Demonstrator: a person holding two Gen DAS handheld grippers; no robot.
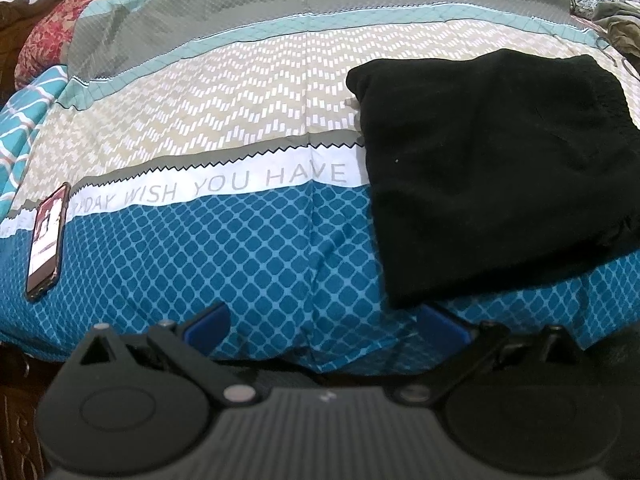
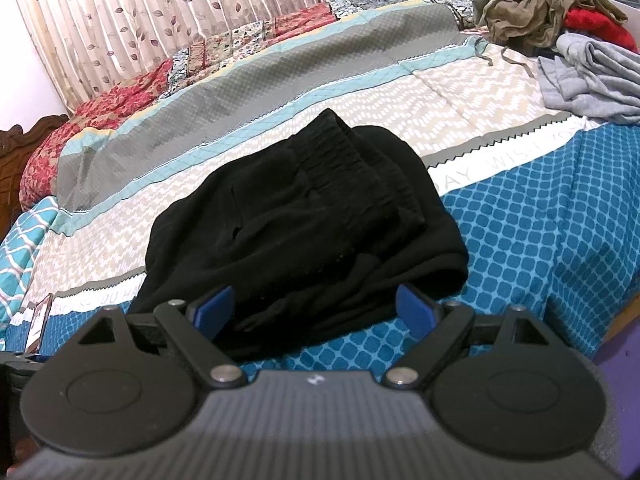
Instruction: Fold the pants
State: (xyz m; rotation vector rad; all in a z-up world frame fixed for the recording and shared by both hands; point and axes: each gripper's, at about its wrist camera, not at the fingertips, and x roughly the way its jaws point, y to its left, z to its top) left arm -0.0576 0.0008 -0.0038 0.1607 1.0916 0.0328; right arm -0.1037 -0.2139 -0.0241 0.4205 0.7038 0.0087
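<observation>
A pair of black pants (image 1: 492,172) lies folded into a compact rectangle on the patterned bedspread (image 1: 224,112). In the right wrist view the black pants (image 2: 304,220) show their ribbed waistband on top, facing away. My left gripper (image 1: 326,326) is open above the blue checked band, just left of the pants' near corner, with nothing between its blue pads (image 1: 208,326). My right gripper (image 2: 316,308) is open too. It hovers at the pants' near edge, and the cloth shows between its blue pads (image 2: 212,308) without being pinched.
A phone (image 1: 48,240) lies on the bedspread at the left. A heap of loose clothes (image 2: 560,32), tan, red and grey, sits at the bed's far right. A curtain (image 2: 160,20) hangs behind the bed, and a wooden headboard (image 2: 24,148) shows at the left.
</observation>
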